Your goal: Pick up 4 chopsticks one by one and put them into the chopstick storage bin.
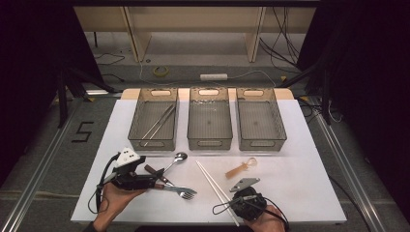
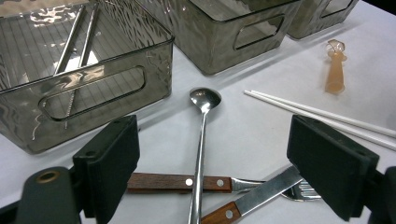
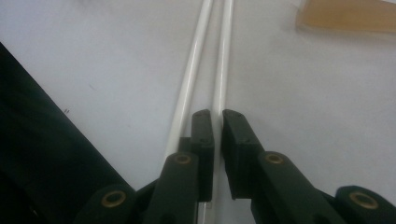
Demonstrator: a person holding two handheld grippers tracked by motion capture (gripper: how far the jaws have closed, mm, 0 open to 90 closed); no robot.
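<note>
Two white chopsticks lie slanted on the white table. My right gripper is shut on the near end of one chopstick; the other chopstick runs just outside its left jaw. In the high view the right gripper sits at the front edge of the table. My left gripper is open and low over a metal spoon, which crosses a wooden-handled fork and a wooden-handled knife. In the high view the left gripper is at the front left.
Three smoky clear bins stand in a row at the back: the left bin holds metal chopsticks, beside it the middle bin and right bin. An orange plastic spoon lies right of the white chopsticks.
</note>
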